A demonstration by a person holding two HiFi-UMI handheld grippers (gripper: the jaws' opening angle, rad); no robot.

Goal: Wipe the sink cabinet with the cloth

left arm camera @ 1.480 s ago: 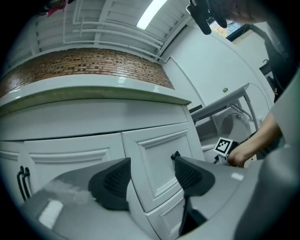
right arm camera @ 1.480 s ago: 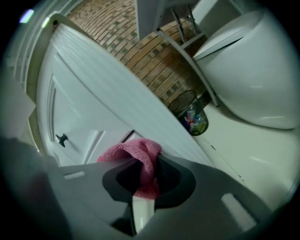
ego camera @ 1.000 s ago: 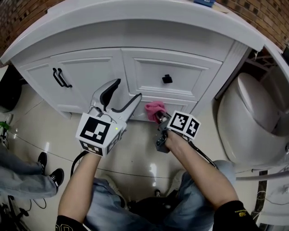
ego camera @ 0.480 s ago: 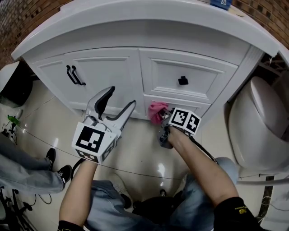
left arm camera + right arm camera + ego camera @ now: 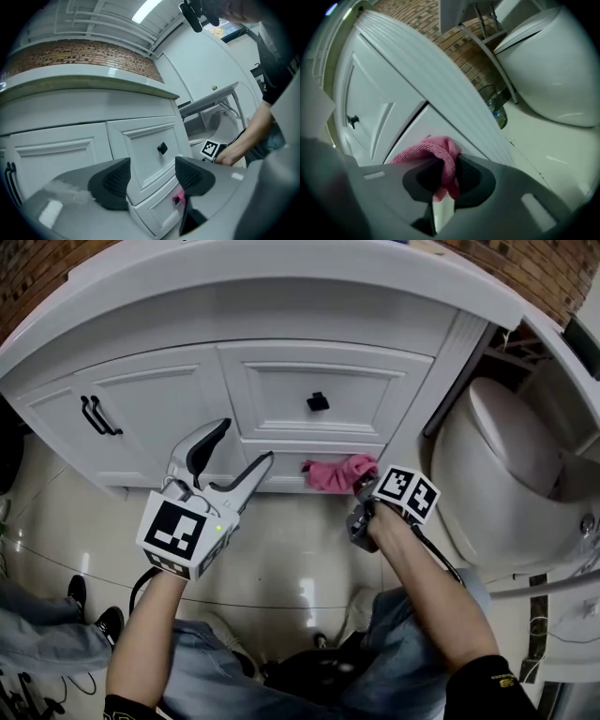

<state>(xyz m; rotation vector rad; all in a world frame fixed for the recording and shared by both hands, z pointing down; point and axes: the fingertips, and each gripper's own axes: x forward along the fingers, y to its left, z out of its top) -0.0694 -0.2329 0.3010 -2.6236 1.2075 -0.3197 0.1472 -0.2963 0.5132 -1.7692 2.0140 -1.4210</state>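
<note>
At the left of the white sink cabinet (image 5: 178, 390), a door with two black bar handles (image 5: 94, 415) was seen shut. Before that door, the left gripper (image 5: 242, 442) was held off the floor with its jaws spread wide; nothing was gripped, and only the cabinet front was framed between its pads (image 5: 115, 180). Further right, a drawer with a small black knob (image 5: 318, 401) was set in the cabinet front. Below that drawer, the pink cloth (image 5: 337, 472) was pressed against the lower panel, near the cabinet's right corner post. A fold of the cloth (image 5: 436, 157) was pinched between the jaws of the right gripper (image 5: 447, 176), which were drawn in tight on it. At the far right, a white toilet (image 5: 506, 474) was seen close beside the cabinet.
</note>
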